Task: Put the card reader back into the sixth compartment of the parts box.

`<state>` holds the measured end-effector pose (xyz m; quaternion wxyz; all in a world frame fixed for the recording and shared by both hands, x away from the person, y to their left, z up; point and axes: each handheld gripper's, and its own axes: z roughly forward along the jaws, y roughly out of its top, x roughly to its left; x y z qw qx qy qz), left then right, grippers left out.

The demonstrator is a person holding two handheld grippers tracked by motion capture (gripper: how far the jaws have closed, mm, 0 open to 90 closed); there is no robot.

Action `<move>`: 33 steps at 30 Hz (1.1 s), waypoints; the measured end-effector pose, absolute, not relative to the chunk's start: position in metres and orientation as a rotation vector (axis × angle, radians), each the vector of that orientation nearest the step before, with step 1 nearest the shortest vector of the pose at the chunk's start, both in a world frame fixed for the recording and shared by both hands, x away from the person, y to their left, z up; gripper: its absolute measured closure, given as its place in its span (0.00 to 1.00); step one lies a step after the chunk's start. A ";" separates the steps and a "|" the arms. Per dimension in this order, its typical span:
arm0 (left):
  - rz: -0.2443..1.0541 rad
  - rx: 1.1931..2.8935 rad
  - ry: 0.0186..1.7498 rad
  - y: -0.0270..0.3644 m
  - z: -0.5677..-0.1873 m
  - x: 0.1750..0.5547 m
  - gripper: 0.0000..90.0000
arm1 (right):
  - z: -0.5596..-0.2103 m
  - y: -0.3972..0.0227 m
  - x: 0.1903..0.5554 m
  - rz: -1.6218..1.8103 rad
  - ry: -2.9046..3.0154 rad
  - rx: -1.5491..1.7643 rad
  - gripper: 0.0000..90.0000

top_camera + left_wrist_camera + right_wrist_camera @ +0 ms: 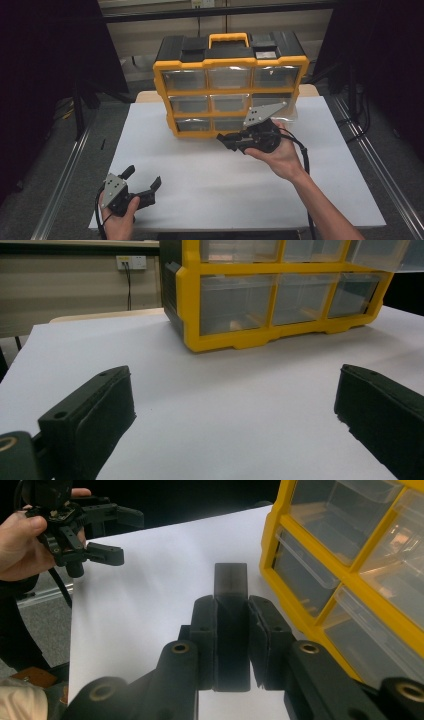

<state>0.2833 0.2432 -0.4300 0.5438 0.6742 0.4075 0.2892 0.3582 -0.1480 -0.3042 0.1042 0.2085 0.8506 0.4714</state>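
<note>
My right tool (231,630) pinches a small, dark, rigid rectangular plastic block (230,587) by its flat sides; light, slick. At eight o'clock, left tool (145,182) spread.

Plastic cabinet, matt white sheet, black block

The cabinet (230,82) has a yellow plastic frame with a slight sheen and a black plastic top; its drawers (235,302) are clear, glossy plastic that catches reflections. The sheet (210,175) under it looks like smooth, matt white paper or board. The right gripper (231,645) is matt black plastic with dull, rubbery-looking pads, pressed on a smooth dark block (230,595) with a faint sheen. The left gripper (142,186) carries a grey, metal-looking plate.
</note>
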 end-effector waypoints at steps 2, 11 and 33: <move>0.684 1.583 0.973 0.243 -0.430 0.283 0.03 | -0.301 -0.147 0.359 1.383 2.508 0.615 0.82; 0.687 1.590 0.963 0.244 -0.429 0.283 0.03 | -0.284 -0.151 0.363 1.371 2.482 0.608 0.82; 0.687 1.586 0.959 0.244 -0.429 0.283 0.03 | -0.244 -0.177 0.369 1.311 2.413 0.637 0.82</move>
